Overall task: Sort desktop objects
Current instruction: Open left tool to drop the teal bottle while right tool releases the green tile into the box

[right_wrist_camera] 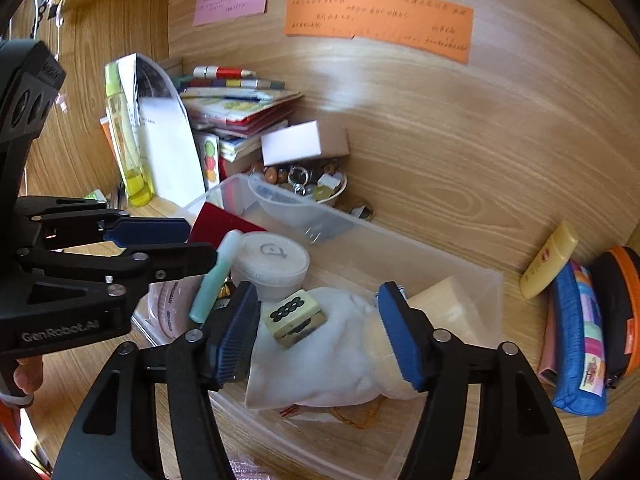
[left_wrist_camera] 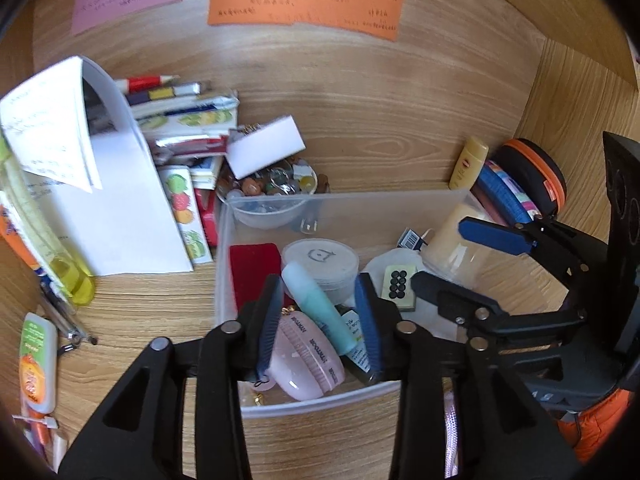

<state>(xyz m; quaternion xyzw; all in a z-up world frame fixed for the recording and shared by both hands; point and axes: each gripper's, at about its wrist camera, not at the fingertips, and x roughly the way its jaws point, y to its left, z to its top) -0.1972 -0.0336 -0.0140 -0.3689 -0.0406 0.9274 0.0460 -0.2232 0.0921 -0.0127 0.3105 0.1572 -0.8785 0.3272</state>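
Above clear bin (right_wrist_camera: 440, 264): tongs apart, empty.

Tile (right_wrist_camera: 294, 317) on cloth (right_wrist_camera: 328, 360) in bin (right_wrist_camera: 460, 276), bowl (right_wrist_camera: 332, 196) behind bin

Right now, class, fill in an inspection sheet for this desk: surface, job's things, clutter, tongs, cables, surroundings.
Surface: wooden desk.
Job's things: clear bin holding mahjong tile on white cloth, round tub, teal tube.
Clutter: booklet pile, trinket bowl, yellow bottle.
Tongs: left tongs open around tube; right tongs open over tile.
Cables: nothing seen.
Surroundings: coloured notes on back panel.
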